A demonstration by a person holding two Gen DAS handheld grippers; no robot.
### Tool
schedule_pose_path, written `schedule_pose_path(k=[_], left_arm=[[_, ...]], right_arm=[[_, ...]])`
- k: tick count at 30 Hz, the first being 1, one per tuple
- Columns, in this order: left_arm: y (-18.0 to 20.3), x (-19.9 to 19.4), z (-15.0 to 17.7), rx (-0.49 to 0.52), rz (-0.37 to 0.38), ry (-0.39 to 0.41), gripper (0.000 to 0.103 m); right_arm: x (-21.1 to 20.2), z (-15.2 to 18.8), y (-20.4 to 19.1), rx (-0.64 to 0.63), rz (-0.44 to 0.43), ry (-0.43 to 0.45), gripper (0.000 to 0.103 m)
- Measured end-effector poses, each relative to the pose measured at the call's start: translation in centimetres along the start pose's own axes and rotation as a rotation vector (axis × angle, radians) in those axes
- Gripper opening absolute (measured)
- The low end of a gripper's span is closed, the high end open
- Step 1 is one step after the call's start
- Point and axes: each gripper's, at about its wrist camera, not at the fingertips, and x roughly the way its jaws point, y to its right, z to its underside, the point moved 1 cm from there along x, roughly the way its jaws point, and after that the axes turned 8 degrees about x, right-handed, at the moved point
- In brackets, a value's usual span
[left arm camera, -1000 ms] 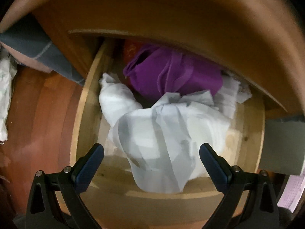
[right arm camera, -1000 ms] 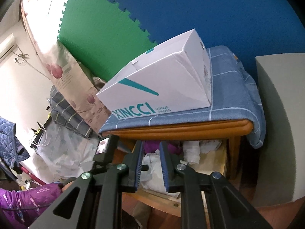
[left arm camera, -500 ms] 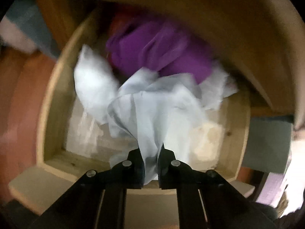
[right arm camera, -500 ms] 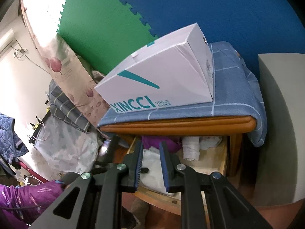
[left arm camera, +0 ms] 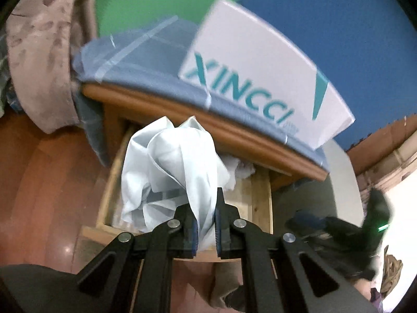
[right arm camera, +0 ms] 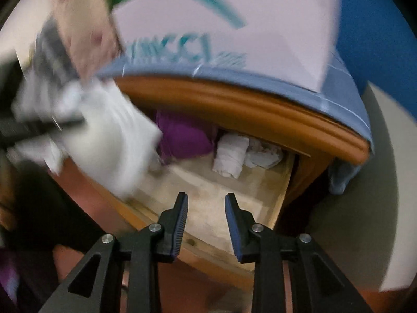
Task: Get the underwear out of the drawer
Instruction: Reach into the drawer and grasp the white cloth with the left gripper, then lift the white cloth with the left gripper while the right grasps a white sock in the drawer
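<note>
Two grippers show over an open wooden drawer (right arm camera: 273, 182). The left gripper (left arm camera: 206, 221) has its jaws pinched tight on a fold of pale white underwear (left arm camera: 172, 167), and the bunched cloth billows up ahead of its fingertips, lifted above the drawer's front edge and hiding most of the inside from that camera. Beyond the cloth, further along the fingers, a wooden tabletop edge carries a blue checked cloth (left arm camera: 146, 60) and a white shoe box (left arm camera: 260, 78) with teal lettering. In the right wrist view the same white garment appears as a blurred mass up and to the left of the right gripper (right arm camera: 206, 208), clear of the drawer's left rim. The right gripper's jaws have just been opening and now stand partly apart with nothing between the pads; it points down at the bare drawer floor. Ahead of it, at the drawer's back, lie a purple garment (right arm camera: 182, 138) and rolled white pieces (right arm camera: 232, 156).
</note>
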Motion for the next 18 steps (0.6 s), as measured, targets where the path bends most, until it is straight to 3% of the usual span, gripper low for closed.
schedule_pose_path(k=[5, 10, 15, 18], left_arm=[[-1.4, -4.1, -0.8, 0.015, -0.006, 0.075, 0.009], [-3.4, -5.6, -1.0, -0.003, -0.011, 0.117, 0.009], [-4.9, -6.2, -1.2, -0.031, -0.008, 0.135, 0.009], [-5.3, -6.2, -1.0, -0.031, -0.002, 0.142, 0.009]], right_arm=[[4.6, -0.1, -3.0, -0.155, 0.077, -0.116, 0.03], [9.6, -0.6, -6.3, -0.441, 0.251, -0.156, 0.03], [13.6, -1.8, -4.8, -0.437, 0.328, -0.235, 0.03], [15.1, -2.3, -4.6, -0.452, 0.4, -0.235, 0.03]])
